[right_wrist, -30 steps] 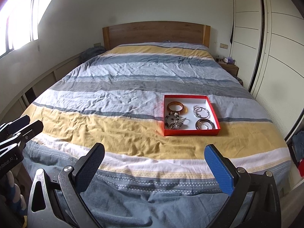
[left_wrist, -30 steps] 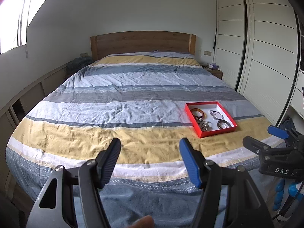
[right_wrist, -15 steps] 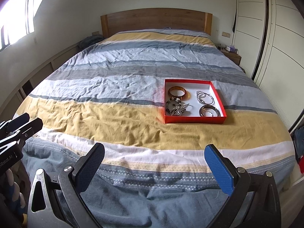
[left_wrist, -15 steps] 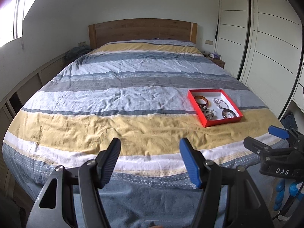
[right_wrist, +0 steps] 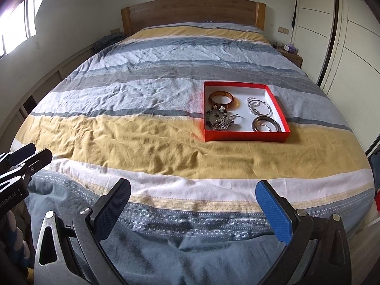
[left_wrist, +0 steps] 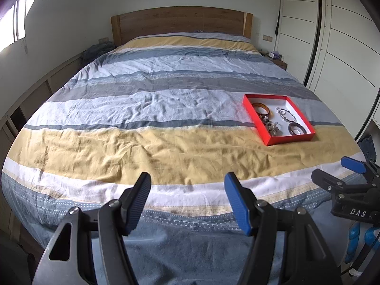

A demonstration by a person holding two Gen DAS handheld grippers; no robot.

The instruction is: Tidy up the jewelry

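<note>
A red tray (right_wrist: 245, 137) with a white inside lies on the striped bed, right of centre; it also shows in the left wrist view (left_wrist: 292, 139). It holds an amber bangle (right_wrist: 222, 99), silver hoops (right_wrist: 258, 106), a dark metal bangle (right_wrist: 266, 124) and a tangle of beads and a sparkly brooch (right_wrist: 222, 120). My left gripper (left_wrist: 187, 201) is open and empty over the foot of the bed. My right gripper (right_wrist: 193, 207) is open wide and empty, also at the foot, short of the tray.
The bed has a yellow, white and blue-grey striped duvet (right_wrist: 152, 128) and a wooden headboard (right_wrist: 192, 11). White wardrobe doors (right_wrist: 351, 47) stand on the right, a nightstand (right_wrist: 291, 55) beside the headboard, low shelving (left_wrist: 30, 99) along the left wall.
Both grippers have moved forward and tilted down toward the bed; the tray appears larger and nearer in both views. The jaws are as open as before.
</note>
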